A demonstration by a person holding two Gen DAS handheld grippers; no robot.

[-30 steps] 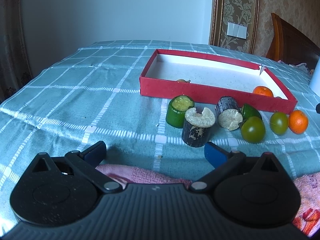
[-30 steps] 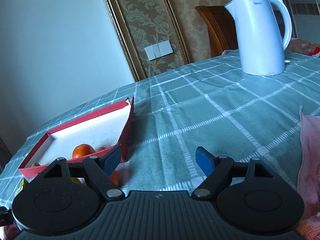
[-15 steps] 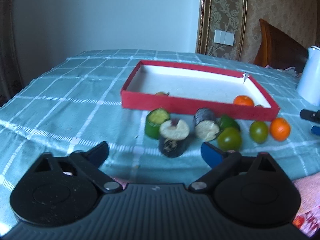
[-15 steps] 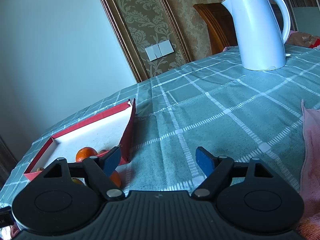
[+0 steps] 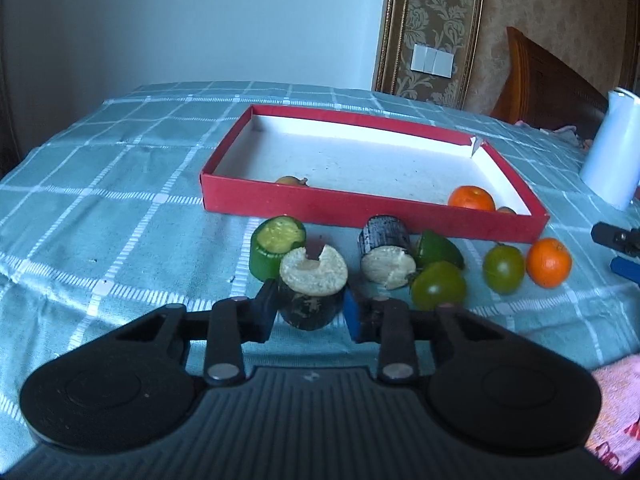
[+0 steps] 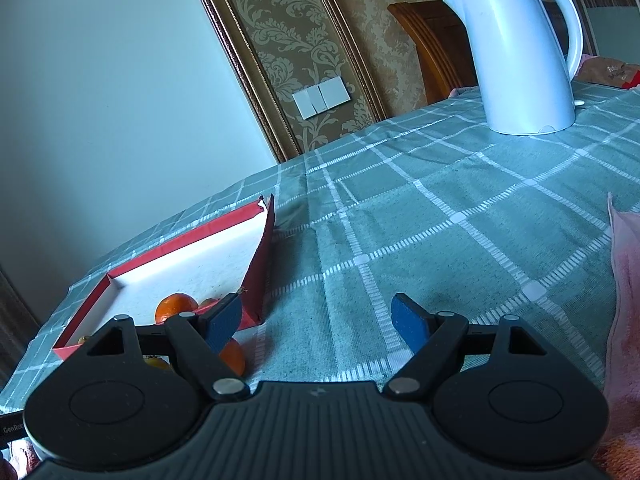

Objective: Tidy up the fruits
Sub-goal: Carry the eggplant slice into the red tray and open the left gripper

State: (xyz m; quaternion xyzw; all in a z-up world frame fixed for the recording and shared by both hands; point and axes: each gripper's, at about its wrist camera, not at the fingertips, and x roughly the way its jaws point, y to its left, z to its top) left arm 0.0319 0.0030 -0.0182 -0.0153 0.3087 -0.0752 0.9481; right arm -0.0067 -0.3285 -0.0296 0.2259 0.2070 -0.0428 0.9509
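Note:
My left gripper [image 5: 310, 314] is shut on a dark-skinned cut piece with a pale notched top [image 5: 312, 288] that stands on the tablecloth. Behind it are a green cut piece [image 5: 276, 246], a second dark cut piece [image 5: 386, 254], green fruits [image 5: 438, 290] [image 5: 503, 268] and an orange [image 5: 548, 262]. The red box [image 5: 360, 206] holds an orange [image 5: 471, 198] and a small brownish fruit [image 5: 292, 181]. My right gripper [image 6: 316, 322] is open and empty over the cloth, beside the box's right end [image 6: 258, 280].
A white kettle [image 6: 520, 52] stands at the back right of the table. A pink towel [image 6: 624, 280] lies at the right near edge. A wooden chair [image 5: 548, 80] is behind the table. The right gripper's tip shows in the left wrist view [image 5: 618, 248].
My left gripper has moved forward to the nearest dark cut piece and its fingers have closed on it. The right gripper has barely moved and stays open.

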